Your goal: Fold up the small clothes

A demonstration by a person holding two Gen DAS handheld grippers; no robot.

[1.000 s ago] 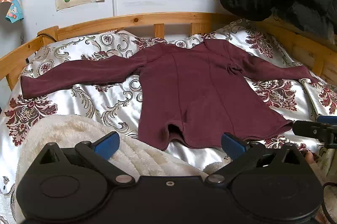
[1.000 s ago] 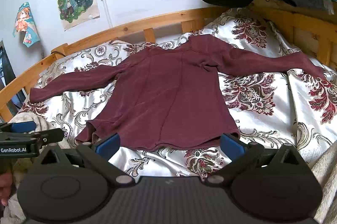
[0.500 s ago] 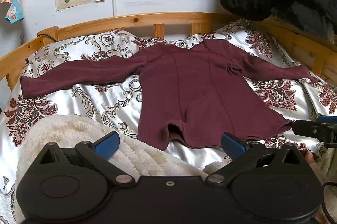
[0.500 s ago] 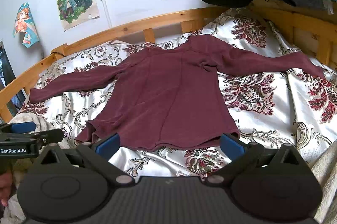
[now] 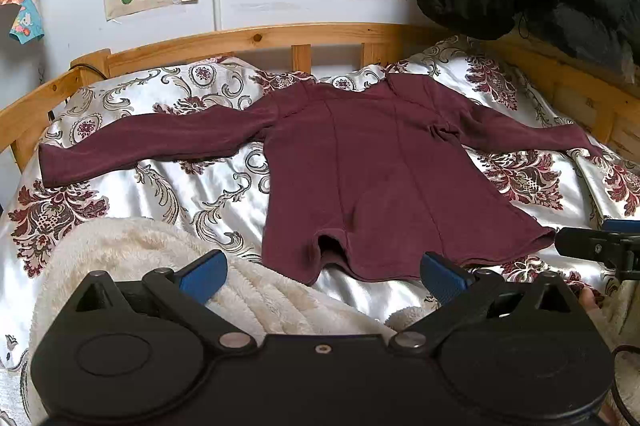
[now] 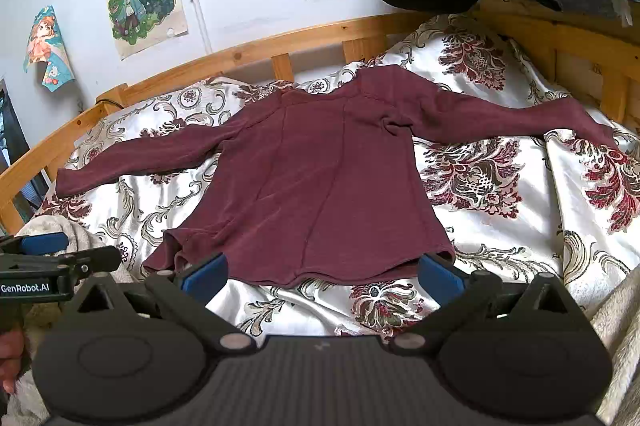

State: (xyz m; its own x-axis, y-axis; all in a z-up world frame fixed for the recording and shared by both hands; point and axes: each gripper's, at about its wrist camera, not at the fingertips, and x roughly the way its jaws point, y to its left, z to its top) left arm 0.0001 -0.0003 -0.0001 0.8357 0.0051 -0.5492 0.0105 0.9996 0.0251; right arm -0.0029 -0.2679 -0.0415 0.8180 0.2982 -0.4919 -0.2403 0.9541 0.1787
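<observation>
Maroon top (image 5: 372, 162), both grippers agape

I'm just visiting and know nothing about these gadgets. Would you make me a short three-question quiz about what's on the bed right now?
1. True or false: the maroon top lies spread flat on the floral bedspread with both sleeves stretched out.
2. Are the left gripper and right gripper holding any cloth?
A. both
B. only the left
C. neither
3. Fill in: near the left gripper lies a fluffy cream ____.

Key:
1. True.
2. C: both are open, with the hem of the top seen between the blue fingers but not pinched.
3. Blanket.
</observation>
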